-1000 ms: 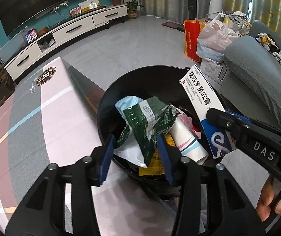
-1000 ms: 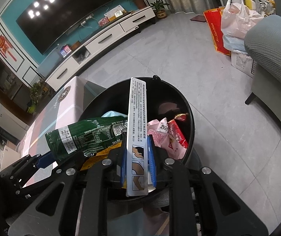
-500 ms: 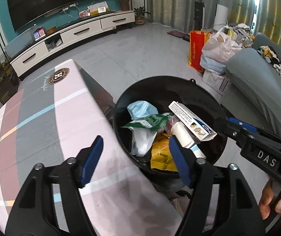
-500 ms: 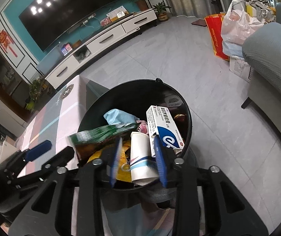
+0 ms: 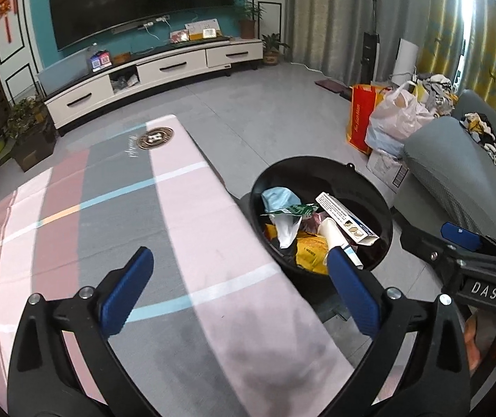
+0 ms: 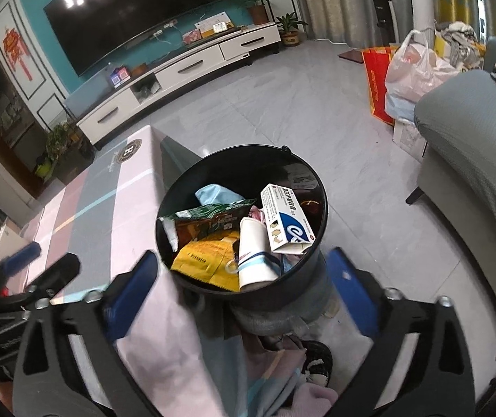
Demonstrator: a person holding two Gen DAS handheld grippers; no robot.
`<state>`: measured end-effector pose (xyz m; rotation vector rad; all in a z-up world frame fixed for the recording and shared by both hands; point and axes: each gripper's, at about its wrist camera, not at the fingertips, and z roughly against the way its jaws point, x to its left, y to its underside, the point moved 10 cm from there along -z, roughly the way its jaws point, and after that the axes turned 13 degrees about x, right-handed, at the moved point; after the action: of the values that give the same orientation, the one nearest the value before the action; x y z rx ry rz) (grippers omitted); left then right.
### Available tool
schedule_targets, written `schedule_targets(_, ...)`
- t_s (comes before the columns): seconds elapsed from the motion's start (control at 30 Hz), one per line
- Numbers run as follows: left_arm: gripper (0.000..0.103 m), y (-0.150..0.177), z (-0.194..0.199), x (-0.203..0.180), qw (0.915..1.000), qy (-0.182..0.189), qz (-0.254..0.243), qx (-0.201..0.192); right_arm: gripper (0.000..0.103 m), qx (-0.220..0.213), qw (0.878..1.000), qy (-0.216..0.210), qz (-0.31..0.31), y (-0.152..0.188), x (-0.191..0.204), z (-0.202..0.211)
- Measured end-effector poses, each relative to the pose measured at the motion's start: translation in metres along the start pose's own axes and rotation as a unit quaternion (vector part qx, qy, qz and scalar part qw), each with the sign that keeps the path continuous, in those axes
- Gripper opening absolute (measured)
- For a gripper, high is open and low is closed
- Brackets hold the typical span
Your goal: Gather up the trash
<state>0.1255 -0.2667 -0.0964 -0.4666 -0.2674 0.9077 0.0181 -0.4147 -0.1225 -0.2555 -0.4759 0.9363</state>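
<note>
Black plastic round bin (image 5: 383, 201) beside the cloth-covered table now holds the green foil wrapper (image 5: 291, 209); the left gripper (image 5: 237, 288) has just opened, jaws spread and empty. From the right wrist, the white-and-blue cardboard medicine box (image 6: 284, 219) lies dropped inside; the right gripper (image 6: 244, 285) has just opened wide, nothing between. Both drops look done.

A: Where's the trash?
B: All in the black round bin (image 6: 317, 187), on the floor just beside the table edge.
A: What's in it?
B: White/blue medicine box (image 6: 284, 217) tilted on top at the right, white paper cup (image 6: 253, 250) on its side, green wrapper (image 6: 209, 217), yellow packet (image 6: 208, 260), light-blue mask (image 6: 213, 193) at the back.
</note>
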Motion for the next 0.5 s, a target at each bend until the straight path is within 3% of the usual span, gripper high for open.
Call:
schedule_targets(0.13,0.100,0.004,0.028,0.012,0.9997,0.013,0.016,-0.011,0.100,0.008,1.000,0.009,0.020,0.011,0.016,0.014)
schedule_targets(0.27,0.100,0.009,0.054,0.025,0.9992,-0.001,0.035,-0.020,0.100,0.004,0.999,0.017,0.035,0.019,0.025,0.026)
schedule_targets(0.43,0.100,0.018,0.077,0.020,0.9982,0.043,0.039,-0.019,0.100,0.000,0.998,0.027,0.059,0.027,0.039,0.041)
schedule_targets(0.5,0.100,0.022,0.083,0.023,0.9984,0.033,0.042,-0.017,0.100,-0.004,0.997,0.032,0.070,0.029,0.044,0.047)
